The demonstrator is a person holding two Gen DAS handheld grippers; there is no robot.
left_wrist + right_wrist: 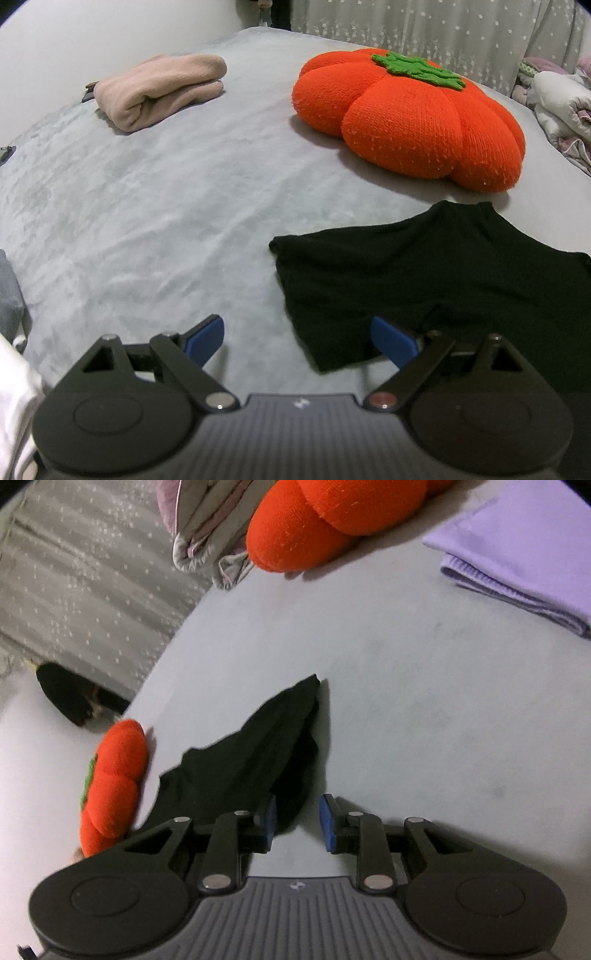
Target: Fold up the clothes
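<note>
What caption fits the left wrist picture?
Open left gripper hovers by a black garment on the grey bed, near a pumpkin cushion.

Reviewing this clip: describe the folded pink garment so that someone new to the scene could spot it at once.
Start at the grey bed and find the orange pumpkin cushion. The pink garment lies left of it, near the bed's far edge. It alone is pale pink and folded into a thick bundle; the black garment lies flat.
</note>
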